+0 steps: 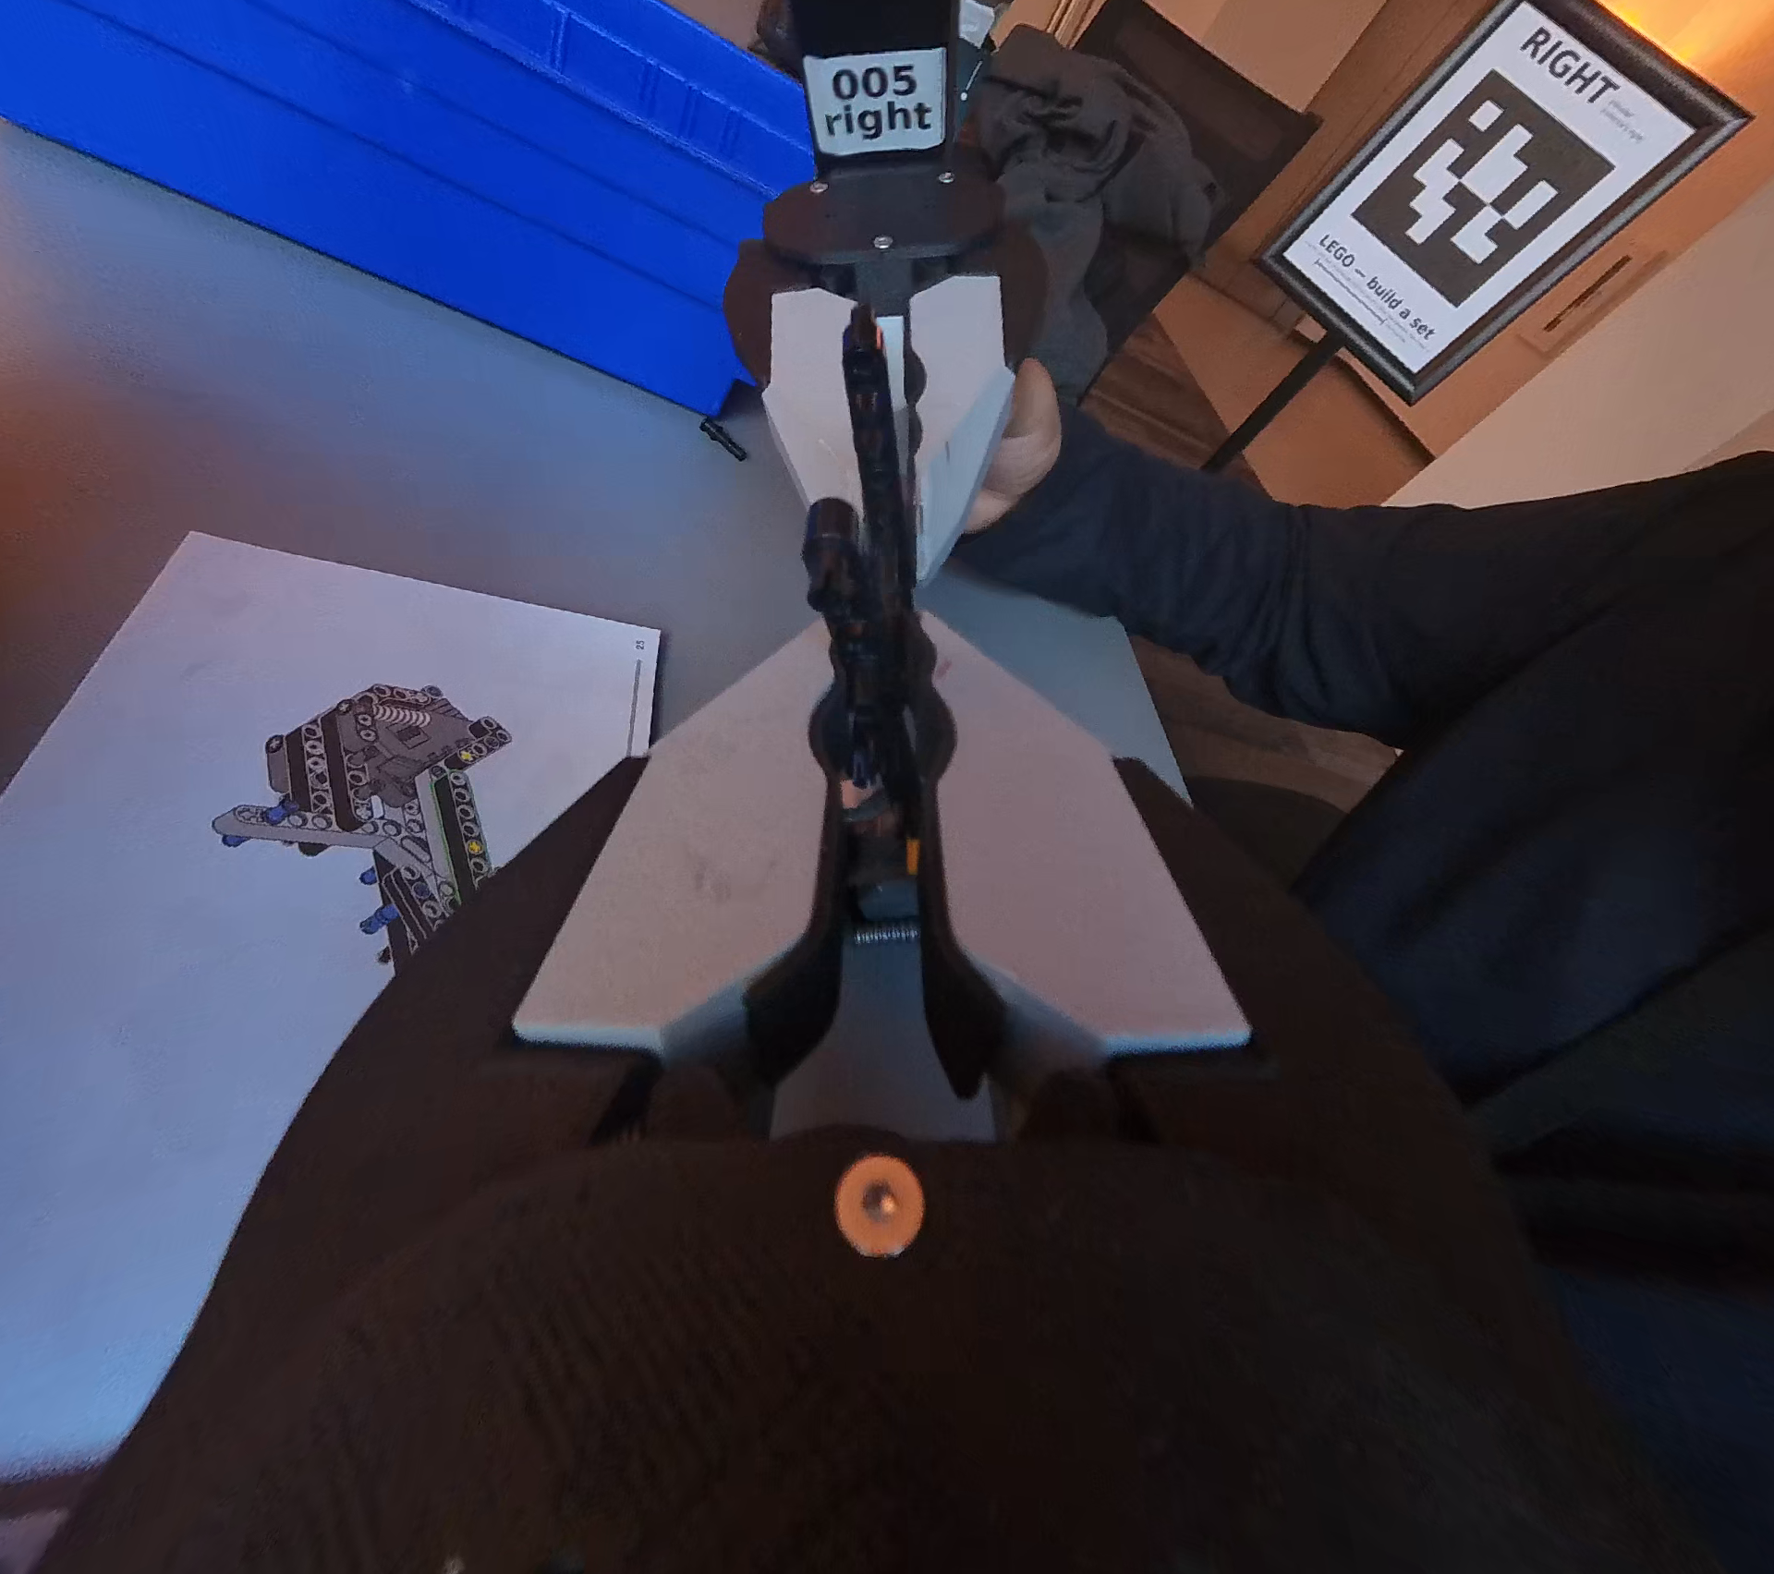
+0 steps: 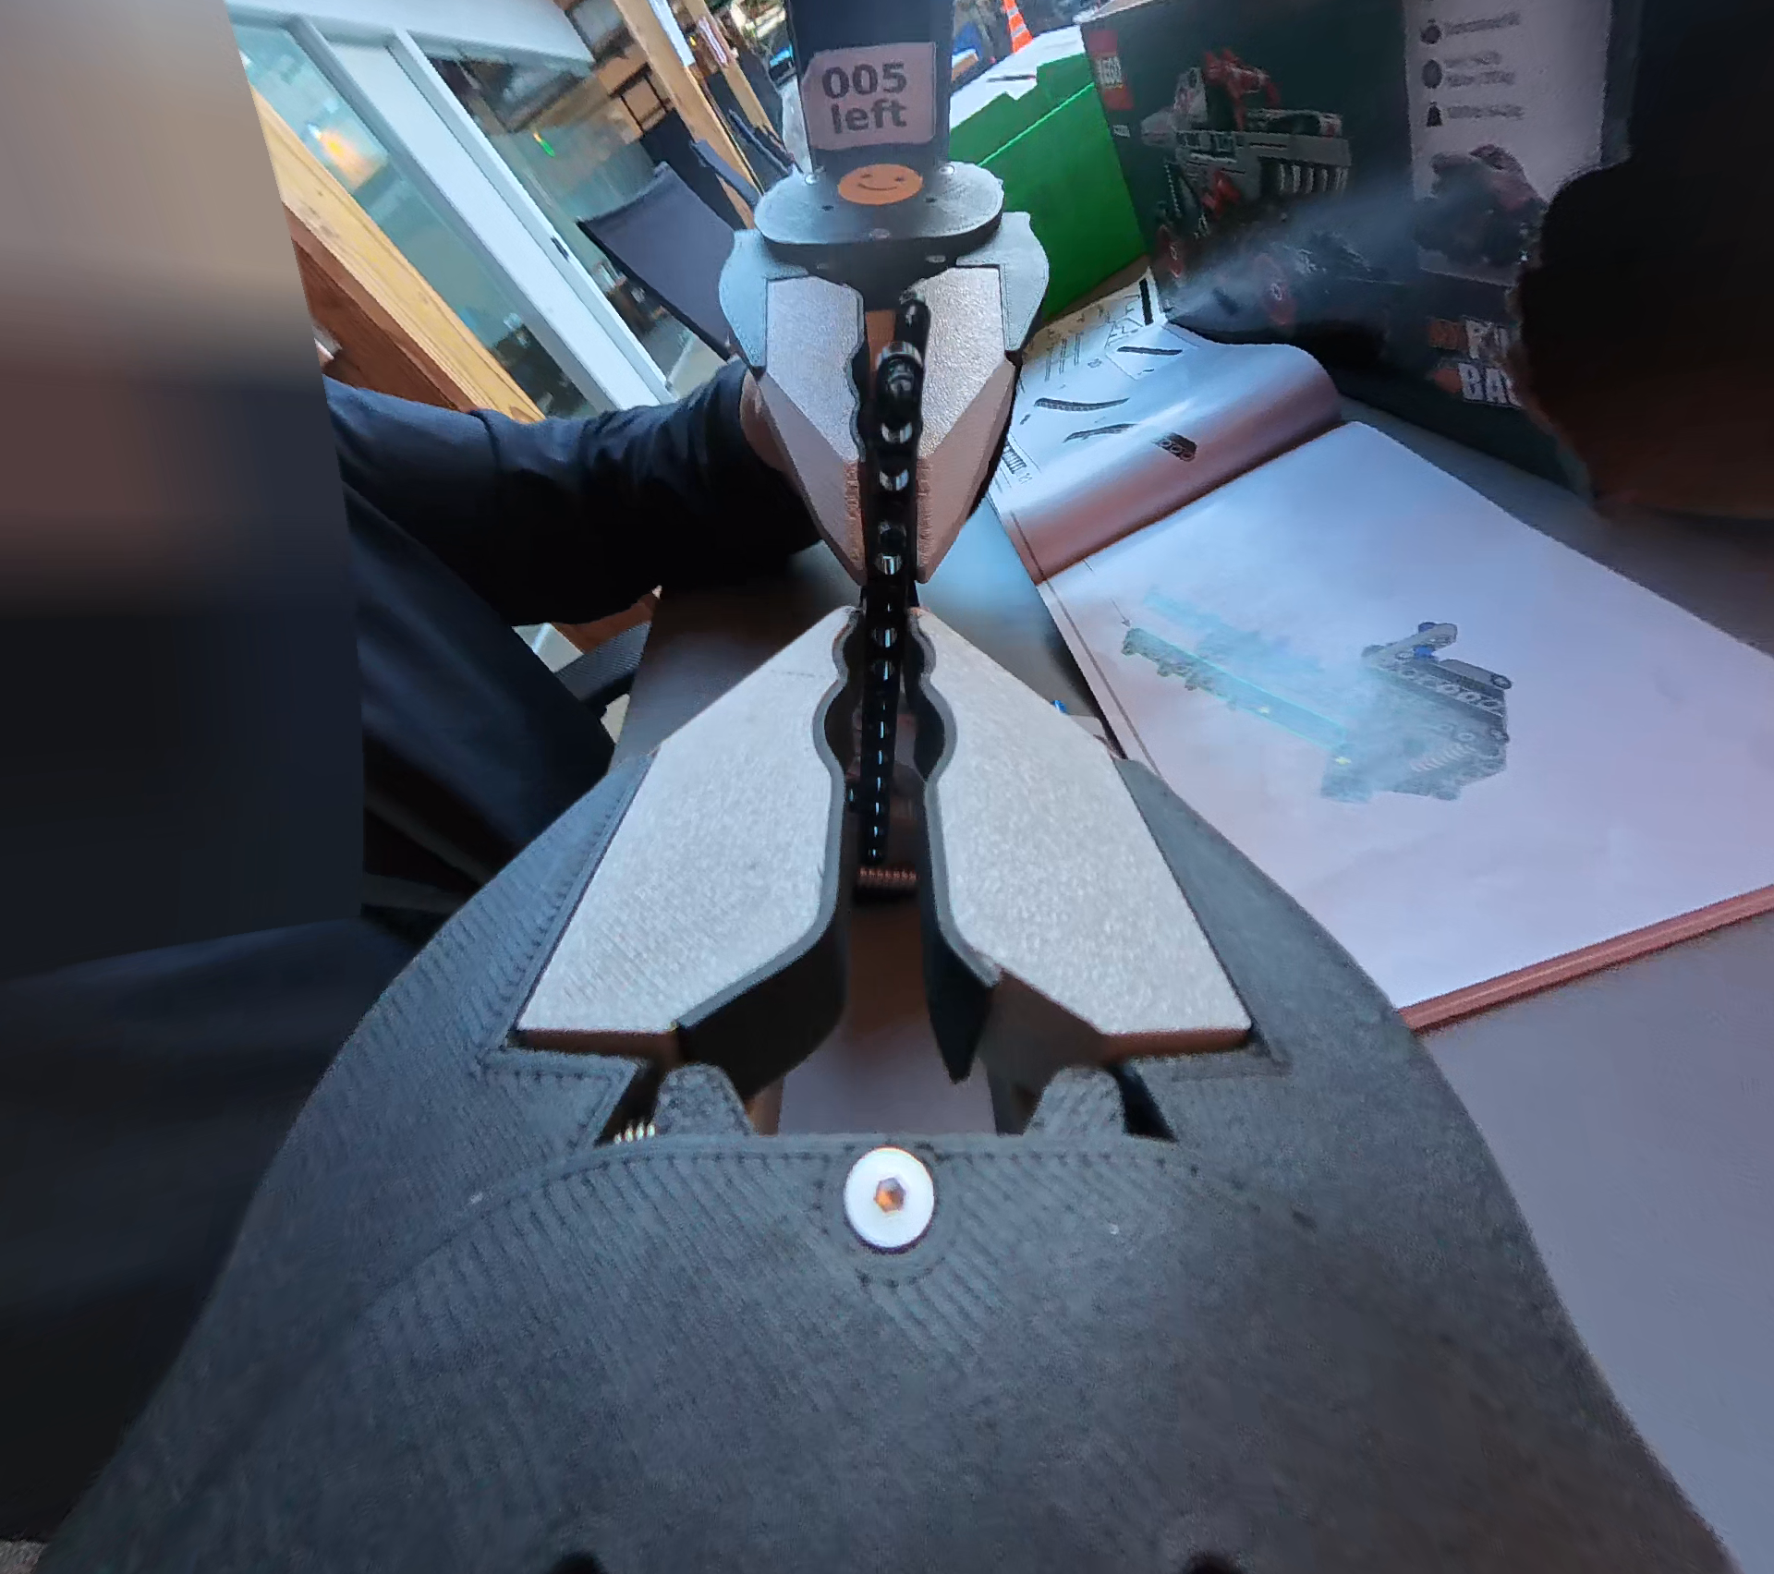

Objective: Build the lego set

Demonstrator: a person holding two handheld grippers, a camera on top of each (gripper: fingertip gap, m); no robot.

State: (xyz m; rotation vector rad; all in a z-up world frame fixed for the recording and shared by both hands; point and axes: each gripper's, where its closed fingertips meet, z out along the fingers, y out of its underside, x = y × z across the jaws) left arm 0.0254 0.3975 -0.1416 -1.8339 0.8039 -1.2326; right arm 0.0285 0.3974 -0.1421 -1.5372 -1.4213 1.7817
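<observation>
A long black Lego beam (image 1: 875, 453) with holes, a black pin and a small blue pin on it is held in the air between the two grippers, which face each other tip to tip. My left gripper (image 1: 878, 635) is shut on its near end. My right gripper (image 1: 891, 554) is shut on its far end. In the right wrist view the same beam (image 2: 888, 539) runs from my right gripper (image 2: 883, 624) into my left gripper (image 2: 891, 573). How deep the beam sits in each is hidden by the fingers.
An open instruction booklet (image 1: 336, 856) lies on the grey table (image 1: 288, 424), and it also shows in the right wrist view (image 2: 1392, 712). Blue bins (image 1: 384, 88) stand behind. A small black piece (image 1: 722, 439) lies by them. A Lego box (image 2: 1344, 136) stands at the back. A framed sign (image 1: 1498, 184) stands off the table.
</observation>
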